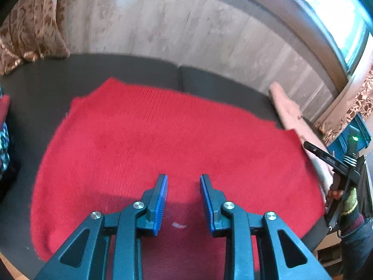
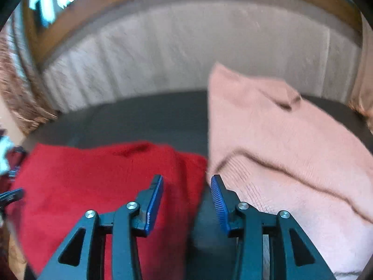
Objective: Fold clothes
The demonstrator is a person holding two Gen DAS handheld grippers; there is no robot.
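Crate of blue plastic (image 1: 357, 133) at the far right edge of the left wrist view, contents hidden. Dark grey padded surface (image 1: 139, 70), split by a seam, backed by pale wood-grain wall panelling (image 1: 186, 23); bright window (image 1: 338, 11) above, brown patterned curtains (image 1: 30, 23) at the sides. Red knitted sweater (image 1: 163, 135) spread flat across the grey surface, edges fuzzy, a small white tag near its close hem. Pale pink knitted sweater (image 2: 279, 151) just to its right, creased and rumpled. Left gripper (image 1: 183, 179) over the red knit's near hem, jaws narrowly apart, nothing between them. Right gripper (image 2: 186, 179) over the gap between the two garments, jaws apart and empty.
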